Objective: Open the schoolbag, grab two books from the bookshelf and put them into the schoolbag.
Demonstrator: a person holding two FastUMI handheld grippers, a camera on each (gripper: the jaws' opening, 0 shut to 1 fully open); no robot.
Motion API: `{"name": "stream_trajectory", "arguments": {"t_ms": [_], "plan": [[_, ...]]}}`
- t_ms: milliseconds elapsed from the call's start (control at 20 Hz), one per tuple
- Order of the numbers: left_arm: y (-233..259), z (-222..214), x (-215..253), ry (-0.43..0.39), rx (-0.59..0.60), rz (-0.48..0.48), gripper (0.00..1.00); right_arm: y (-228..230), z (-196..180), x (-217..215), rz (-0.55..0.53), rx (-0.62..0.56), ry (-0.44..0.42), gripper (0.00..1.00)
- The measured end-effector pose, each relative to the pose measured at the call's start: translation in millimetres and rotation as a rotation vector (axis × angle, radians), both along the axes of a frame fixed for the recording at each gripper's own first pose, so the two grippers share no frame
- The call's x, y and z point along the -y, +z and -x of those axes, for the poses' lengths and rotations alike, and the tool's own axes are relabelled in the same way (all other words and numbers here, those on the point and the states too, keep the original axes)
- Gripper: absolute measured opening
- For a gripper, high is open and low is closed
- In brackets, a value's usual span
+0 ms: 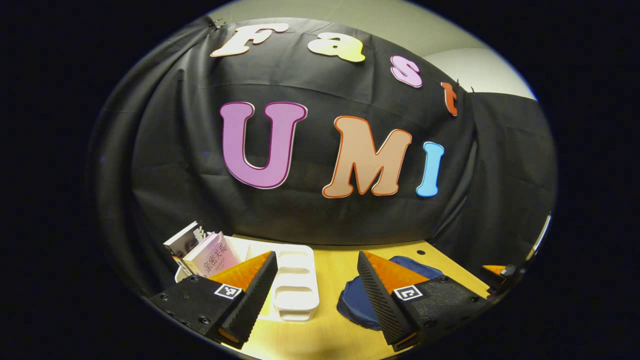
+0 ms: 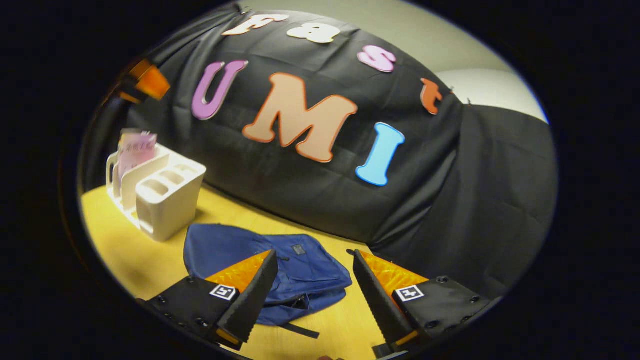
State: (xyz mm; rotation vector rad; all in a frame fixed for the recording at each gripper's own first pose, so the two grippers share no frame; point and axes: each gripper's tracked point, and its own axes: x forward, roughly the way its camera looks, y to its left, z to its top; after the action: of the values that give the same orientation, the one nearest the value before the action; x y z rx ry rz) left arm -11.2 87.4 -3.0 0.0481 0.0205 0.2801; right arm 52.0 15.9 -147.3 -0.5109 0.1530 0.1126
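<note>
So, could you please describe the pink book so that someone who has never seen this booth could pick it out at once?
Start at the yellow table in front of the black cloth wall, then find the white bookshelf standing beside the blue schoolbag. Two books lean in the shelf's end slot; the pink book has a pale pink cover, unlike the black-and-white book next to it.

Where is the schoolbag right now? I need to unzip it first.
In the right gripper view the blue schoolbag lies flat on the yellow table, just beyond the open right gripper, with the white bookshelf to its left.
</note>
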Motion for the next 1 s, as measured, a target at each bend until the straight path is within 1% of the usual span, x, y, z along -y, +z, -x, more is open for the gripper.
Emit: {"name": "stream_trajectory", "arguments": {"t_ms": [50, 100, 150, 300, 350, 400, 450, 500, 550, 600, 650, 700, 750, 800, 1000], "plan": [[-3.0, 2.3, -2.7, 0.015, -0.005, 0.005, 0.94, -13.9, 4.0, -2.4, 0.053, -0.016, 0.026, 0.93], [-6.2, 5.4, -5.4, 0.031, -0.012, 0.009, 0.91, -26.6, 5.5, -5.1, 0.094, -0.032, 0.053, 0.93], [-9.7, 8.1, -8.8, 0.049, -0.021, 0.011, 0.94, -38.2, 7.1, -8.0, 0.137, -0.04, 0.078, 0.93], [-15.4, 16.8, -18.2, 0.099, -0.034, 0.013, 0.94, -69.4, 12.0, -15.2, 0.299, -0.04, 0.146, 0.93], [-16.8, 20.3, -21.0, 0.115, -0.034, 0.012, 0.94, -79.2, 11.5, -16.3, 0.33, -0.046, 0.173, 0.99], [-16.0, 23.1, -23.4, 0.129, -0.031, 0.013, 0.94, -89.4, 12.4, -18.4, 0.357, -0.052, 0.194, 0.92], [-17.4, 25.7, -26.4, 0.144, -0.031, 0.015, 0.94, -99.7, 12.1, -19.9, 0.385, -0.056, 0.215, 0.98], [-17.1, 28.0, -28.8, 0.157, -0.03, 0.018, 0.94, -106.4, 10.2, -21.7, 0.42, -0.053, 0.228, 0.98], [-17.4, 30.0, -31.2, 0.169, -0.028, 0.02, 0.91, -112.3, 7.5, -21.4, 0.453, -0.046, 0.239, 0.98], [-17.1, 32.7, -33.6, 0.181, -0.025, 0.022, 0.94, -117.7, 3.9, -22.1, 0.485, -0.045, 0.247, 0.98], [-17.4, 35.6, -35.4, 0.193, -0.023, 0.022, 0.94, -124.1, -0.2, -20.8, 0.518, -0.051, 0.252, 0.92], [-17.5, 37.6, -37.4, 0.204, -0.021, 0.02, 0.94, -130.0, -2.9, -20.1, 0.544, -0.053, 0.258, 0.98], [-17.6, 40.5, -39.9, 0.215, -0.02, 0.017, 0.9, -134.2, -6.7, -21.0, 0.568, -0.054, 0.264, 0.98], [-17.3, 41.8, -42.1, 0.226, -0.019, 0.015, 0.94, -141.2, -9.1, -21.4, 0.588, -0.061, 0.273, 0.98], [-21.0, 49.8, -47.8, 0.262, -0.021, 0.027, 0.94, -147.7, -18.7, -28.3, 0.648, -0.05, 0.297, 0.98]]}}
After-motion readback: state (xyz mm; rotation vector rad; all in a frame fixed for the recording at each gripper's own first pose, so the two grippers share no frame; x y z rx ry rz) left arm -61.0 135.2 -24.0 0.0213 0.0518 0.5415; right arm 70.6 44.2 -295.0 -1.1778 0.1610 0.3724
